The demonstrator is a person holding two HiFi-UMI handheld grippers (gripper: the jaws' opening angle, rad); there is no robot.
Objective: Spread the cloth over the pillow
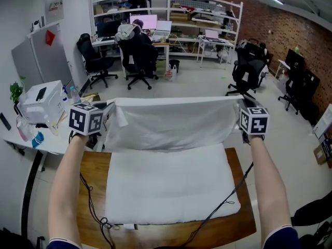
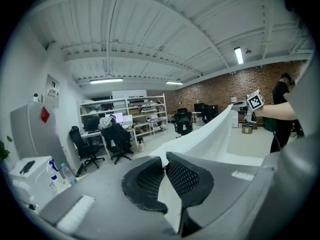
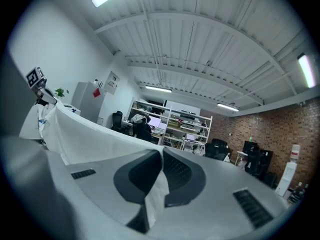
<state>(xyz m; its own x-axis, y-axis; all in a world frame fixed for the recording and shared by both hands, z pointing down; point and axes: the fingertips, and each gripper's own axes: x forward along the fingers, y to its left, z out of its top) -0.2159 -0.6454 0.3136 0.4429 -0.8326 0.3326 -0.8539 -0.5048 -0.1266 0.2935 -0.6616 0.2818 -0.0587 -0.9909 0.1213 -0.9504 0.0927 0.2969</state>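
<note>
"Where is the cloth?"

"The white cloth [image 1: 171,123] is up in the air. It is pulled straight between two grippers, and its bottom edge hangs by the far side of the pillow [image 1: 171,188]."

"Who holds it?"

"The left gripper [image 2: 164,168] pinches one top corner, with its jaws squeezed tight on the cloth. The right gripper [image 3: 161,160] pinches the other top corner the same way."

"And the pillow?"

"It is white and lies flat on a brown wooden table [image 1: 94,165]. Most of its top is bare. A black cable [image 1: 228,202] runs across its near right corner."

"What is behind?"

"Black chairs [image 1: 139,58] and shelves [image 1: 166,9]."
</note>
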